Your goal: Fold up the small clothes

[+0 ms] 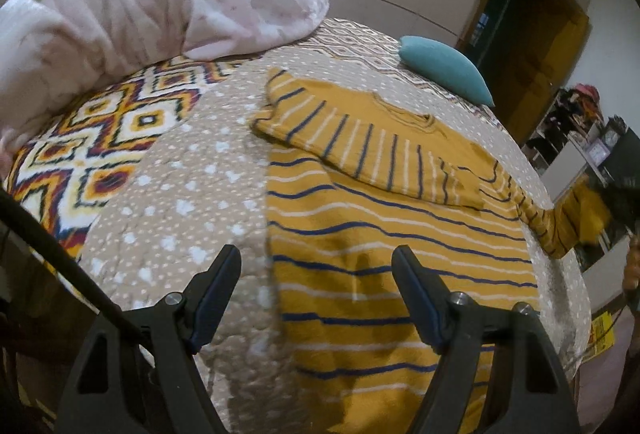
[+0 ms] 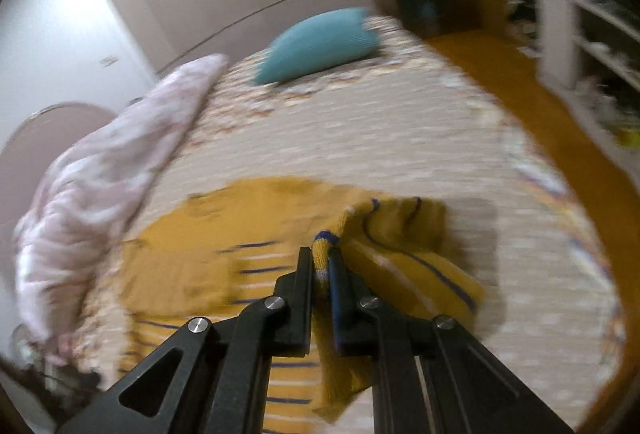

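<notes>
Right gripper is clamped on the sweater sleeve cuff — thin pinch, slippage is risked mid-fold; left gripper is held wide, empty.

Motion blur smears the right wrist view, softening the bedspread and shelves; the striped sweater sleeve's end, apparently a cuff, is hidden between the right gripper fingers.

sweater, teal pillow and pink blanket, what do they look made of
The sweater looks like a soft knit, matte mustard with navy and white stripes; it drapes and bunches where the right gripper pinches a sleeve. The teal pillow seems to be ribbed knit or woven fabric, judging by its fine lines. The pink blanket looks like plush fleece, fuzzy and puffy.
</notes>
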Tool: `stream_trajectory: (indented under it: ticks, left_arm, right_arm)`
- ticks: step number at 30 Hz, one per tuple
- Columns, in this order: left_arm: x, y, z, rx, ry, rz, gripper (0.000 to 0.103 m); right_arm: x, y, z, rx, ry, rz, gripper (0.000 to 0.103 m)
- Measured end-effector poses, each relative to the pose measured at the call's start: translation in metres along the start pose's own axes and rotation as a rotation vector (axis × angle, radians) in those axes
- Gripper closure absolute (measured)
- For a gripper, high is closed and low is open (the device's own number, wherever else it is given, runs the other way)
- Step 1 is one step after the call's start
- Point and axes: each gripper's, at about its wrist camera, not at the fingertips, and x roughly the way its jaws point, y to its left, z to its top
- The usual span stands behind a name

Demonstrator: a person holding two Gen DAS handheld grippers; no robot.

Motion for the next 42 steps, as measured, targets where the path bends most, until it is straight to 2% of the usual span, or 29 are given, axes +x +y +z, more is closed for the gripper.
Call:
stream_trajectory:
  ticks: [3,5,11,13,19,21,22,23,25,27,29,31,33,38,42]
  left_arm:
    - [-0.002,0.012,-0.003,-0.027,0.002,-0.02,0.026]
    - [-0.005,0.018,-0.004,-0.033,-0.002,-0.03,0.026]
    - [-0.011,0.037,-0.007,-0.067,-0.021,-0.043,0.026]
    - [-0.01,0.043,-0.009,-0.079,-0.02,-0.051,0.026]
    - [-0.005,0.053,-0.011,-0.07,-0.026,-0.046,0.026]
    - [-0.004,0.055,-0.011,-0.075,-0.026,-0.052,0.026]
    - [-0.003,0.056,-0.011,-0.08,-0.024,-0.055,0.026]
    - [-0.002,0.057,-0.01,-0.085,-0.021,-0.055,0.026]
    - [0.0,0.057,-0.01,-0.089,-0.012,-0.051,0.026]
    - [0.0,0.057,-0.011,-0.088,-0.008,-0.046,0.026]
    - [0.0,0.057,-0.01,-0.091,-0.005,-0.046,0.026]
    - [0.001,0.058,-0.009,-0.1,0.001,-0.054,0.026]
    - [0.001,0.057,-0.008,-0.11,0.008,-0.066,0.026]
    - [0.005,0.051,-0.01,-0.127,0.045,-0.119,0.026]
    - [0.012,0.043,-0.018,-0.126,0.098,-0.135,0.026]
  right_arm:
    - [0.035,0.076,0.006,-0.088,0.066,0.1,0.094]
    - [0.065,0.128,0.004,-0.166,0.111,0.137,0.094]
    - [0.171,0.255,-0.015,-0.317,0.278,0.176,0.094]
    - [0.203,0.286,-0.025,-0.353,0.315,0.175,0.094]
    - [0.268,0.34,-0.052,-0.424,0.372,0.145,0.094]
    - [0.282,0.35,-0.055,-0.433,0.389,0.147,0.089]
    - [0.29,0.355,-0.057,-0.43,0.403,0.156,0.081]
    - [0.296,0.358,-0.058,-0.417,0.415,0.17,0.067]
    - [0.299,0.362,-0.058,-0.393,0.418,0.196,0.057]
    - [0.291,0.365,-0.055,-0.392,0.398,0.216,0.055]
    - [0.275,0.364,-0.051,-0.4,0.377,0.246,0.047]
    - [0.254,0.352,-0.044,-0.41,0.349,0.254,0.042]
    - [0.232,0.329,-0.038,-0.409,0.328,0.249,0.042]
    - [0.164,0.234,-0.03,-0.413,0.285,0.174,0.041]
    - [0.108,0.131,-0.043,-0.357,0.251,0.063,0.04]
